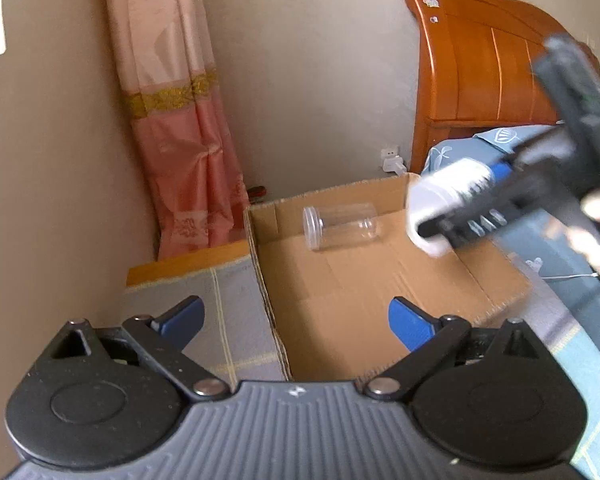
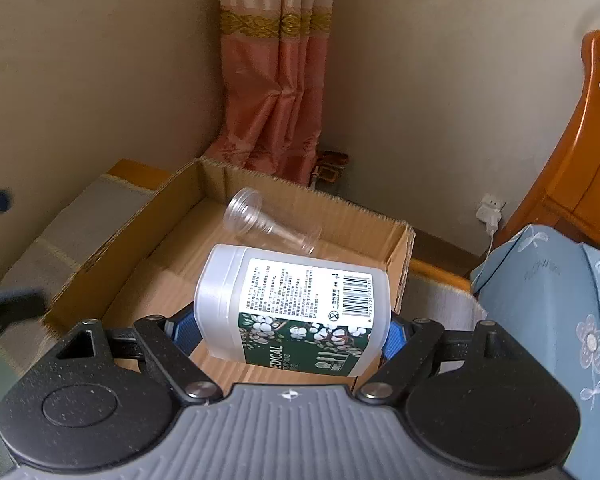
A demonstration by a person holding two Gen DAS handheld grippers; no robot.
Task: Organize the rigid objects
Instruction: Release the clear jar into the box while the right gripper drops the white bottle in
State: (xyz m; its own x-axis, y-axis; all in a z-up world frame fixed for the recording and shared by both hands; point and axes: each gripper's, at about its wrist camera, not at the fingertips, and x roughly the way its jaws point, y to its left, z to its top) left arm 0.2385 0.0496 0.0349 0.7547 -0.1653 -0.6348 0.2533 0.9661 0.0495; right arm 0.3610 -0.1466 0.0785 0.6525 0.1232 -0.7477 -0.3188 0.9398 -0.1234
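An open cardboard box (image 1: 380,304) (image 2: 396,248) sits on the floor by the bed. A clear plastic jar (image 1: 340,226) (image 2: 272,222) lies on its side inside it. My right gripper (image 2: 292,330) is shut on a white cotton swab container (image 2: 292,308) with a green label and holds it above the box. In the left wrist view this container (image 1: 440,204) and the right gripper (image 1: 480,196) hover blurred over the box's right side. My left gripper (image 1: 296,316) is open and empty, above the box's near left edge.
A pink curtain (image 1: 180,120) hangs in the corner behind the box. A wooden headboard (image 1: 488,60) and blue bedding (image 2: 548,320) lie to the right. A wall plug (image 2: 490,210) with a cable sits beside the bed. A grey mat (image 1: 204,320) covers the floor at left.
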